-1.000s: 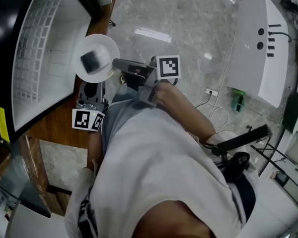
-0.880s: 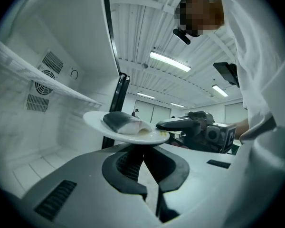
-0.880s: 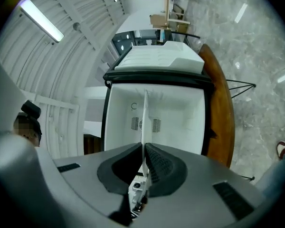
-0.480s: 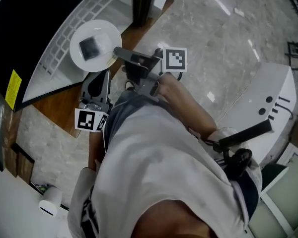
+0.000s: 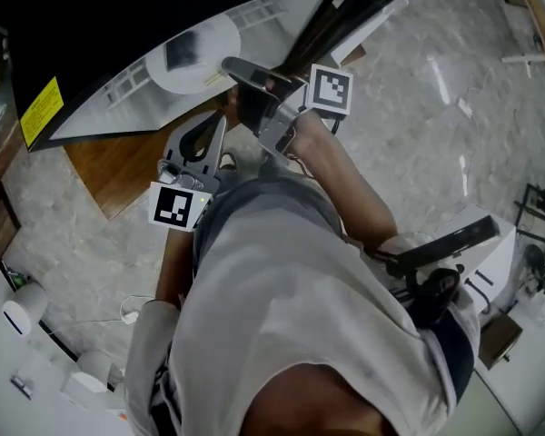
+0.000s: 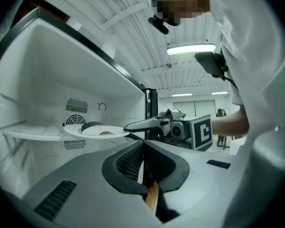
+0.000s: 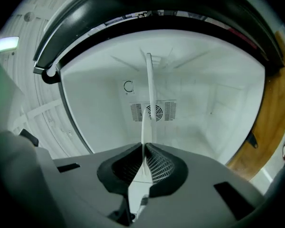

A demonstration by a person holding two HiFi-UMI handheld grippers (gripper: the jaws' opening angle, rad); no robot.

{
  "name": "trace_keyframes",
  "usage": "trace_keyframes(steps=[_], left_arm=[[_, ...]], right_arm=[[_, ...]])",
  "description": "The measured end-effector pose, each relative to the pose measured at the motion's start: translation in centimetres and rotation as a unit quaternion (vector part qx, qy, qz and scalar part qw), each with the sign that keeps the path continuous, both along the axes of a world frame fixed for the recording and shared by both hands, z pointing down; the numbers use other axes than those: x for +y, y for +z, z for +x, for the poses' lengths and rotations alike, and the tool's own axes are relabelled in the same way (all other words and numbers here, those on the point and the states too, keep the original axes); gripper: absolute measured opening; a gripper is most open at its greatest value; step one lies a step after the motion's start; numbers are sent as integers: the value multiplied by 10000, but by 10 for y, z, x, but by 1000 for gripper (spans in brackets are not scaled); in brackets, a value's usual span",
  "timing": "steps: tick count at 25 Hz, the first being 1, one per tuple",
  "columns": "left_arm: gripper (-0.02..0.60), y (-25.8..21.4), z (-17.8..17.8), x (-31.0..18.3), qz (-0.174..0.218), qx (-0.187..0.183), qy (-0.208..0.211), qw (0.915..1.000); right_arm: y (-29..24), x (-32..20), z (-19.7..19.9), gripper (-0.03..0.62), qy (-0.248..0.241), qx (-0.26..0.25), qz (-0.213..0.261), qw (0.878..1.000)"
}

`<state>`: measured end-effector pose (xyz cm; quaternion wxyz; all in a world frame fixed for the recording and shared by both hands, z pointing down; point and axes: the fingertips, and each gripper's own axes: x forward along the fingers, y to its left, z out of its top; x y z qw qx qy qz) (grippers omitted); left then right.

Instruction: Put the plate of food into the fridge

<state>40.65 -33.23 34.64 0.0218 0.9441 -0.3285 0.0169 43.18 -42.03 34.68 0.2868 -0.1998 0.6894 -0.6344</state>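
right gripper: jaws clamped on the rim of the plate, which its own view shows edge-on as a thin white line running from the pads toward the vent in the back wall of the fridge. left gripper view: the plate lies level inside the open compartment, a dark piece of food on top of it, with the right gripper holding its near edge from the right side. the plate's far side overlaps the end of a white shelf; whether it rests on that shelf or hangs just above it cannot be told. left gripper: jaws together, nothing between them, pointed toward the fridge and apart from the plate. head view: the plate sits just inside the fridge opening with the right gripper at its rim; the left gripper is beside it, nearer the person, over a wooden board. a yellow label is fixed on the black fridge frame
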Motion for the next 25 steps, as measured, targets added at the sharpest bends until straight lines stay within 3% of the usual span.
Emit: trace_keyframes(steps=[2, 5, 10, 12, 13, 14, 15, 18, 19, 20, 21, 23, 24, 25], left_arm=[[18, -10, 4, -16, 60, 125, -148, 9998], [18, -16, 0, -37, 282, -138, -459, 9985], [19, -27, -11, -65, 475, -150, -697, 9963], [19, -24, -14, -73, 480, -224, -791, 9955], [20, -23, -15, -76, 466, -249, -852, 9950], [19, -23, -17, -78, 444, -255, -930, 9944], [19, -23, -20, -81, 415, -236, -1022, 9936], [19, -25, -26, -92, 283, -129, -1307, 9909], [20, -25, -27, -97, 241, -115, -1379, 9901], [18, -25, -28, -101, 209, -109, -1434, 9894], [19, -25, -29, -103, 195, -99, -1478, 9888], [18, -29, -34, -101, 237, -45, -1563, 9874], [19, -31, -36, -97, 252, -10, -1588, 9870], [20, -34, -38, -93, 240, 20, -1601, 9868]], right_arm=[[-2, -10, -1, 29, -54, -33, -38, 10000], [-2, -19, -5, 29, -68, -9, -107, 9999], [-5, -30, -8, 29, -65, 0, -154, 9999], [-10, -30, -8, 34, -115, 206, 62, 9997], [-14, -27, -9, 60, -194, 298, 184, 9992], [-19, -22, -11, 132, -295, 368, 327, 9984], [-26, -15, -13, 146, -384, 445, 522, 9969], [-44, 2, -15, 126, -385, 1206, 1450, 9813], [-45, 2, -15, 87, -275, 1798, 1819, 9664], [-42, 0, -15, 55, -125, 2571, 2208, 9407], [-38, -5, -17, 42, 24, 3435, 2598, 9025], [-30, -12, -27, 35, 189, 4941, 3229, 8070], [-27, -13, -34, 35, 201, 5383, 3426, 7697], [-26, -13, -42, 34, 195, 5596, 3552, 7486]])
